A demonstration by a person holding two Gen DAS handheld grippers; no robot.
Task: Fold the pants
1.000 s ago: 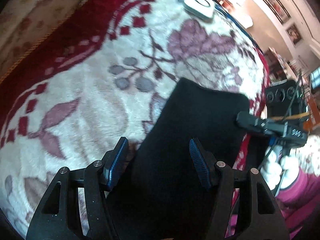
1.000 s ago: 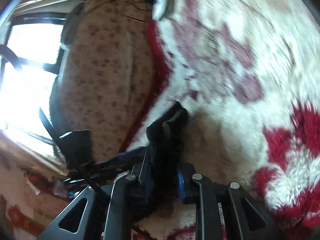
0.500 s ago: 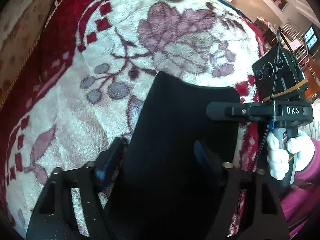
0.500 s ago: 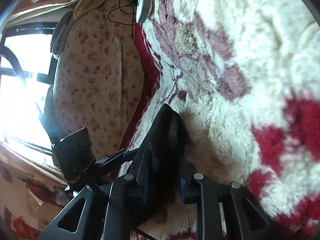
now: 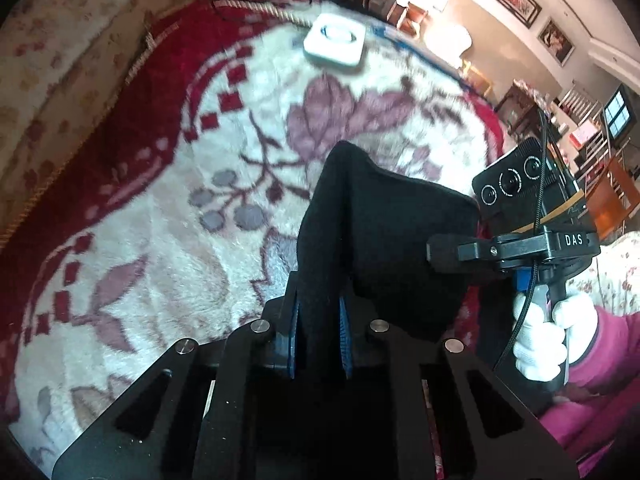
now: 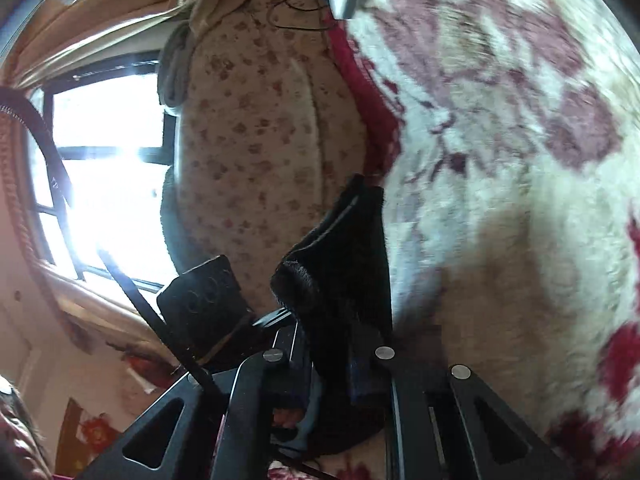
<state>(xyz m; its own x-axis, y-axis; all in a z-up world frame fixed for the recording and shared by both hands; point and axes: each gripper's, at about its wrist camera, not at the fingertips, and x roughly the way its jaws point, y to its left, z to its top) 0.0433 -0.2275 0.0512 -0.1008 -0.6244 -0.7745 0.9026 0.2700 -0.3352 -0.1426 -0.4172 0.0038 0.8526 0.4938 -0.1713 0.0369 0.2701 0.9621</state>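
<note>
I am seeing the left gripper (image 5: 319, 334) pinching a bunched edge of the black pants (image 5: 384, 236), its jaws having just been closing onto the cloth. The right gripper (image 6: 329, 364) is clamping the opposite edge, jaws likewise just narrowing on fabric. The pants are hanging between both tools above the floral blanket (image 5: 168, 216); a white box (image 5: 335, 45) is lying at its far end.
</note>
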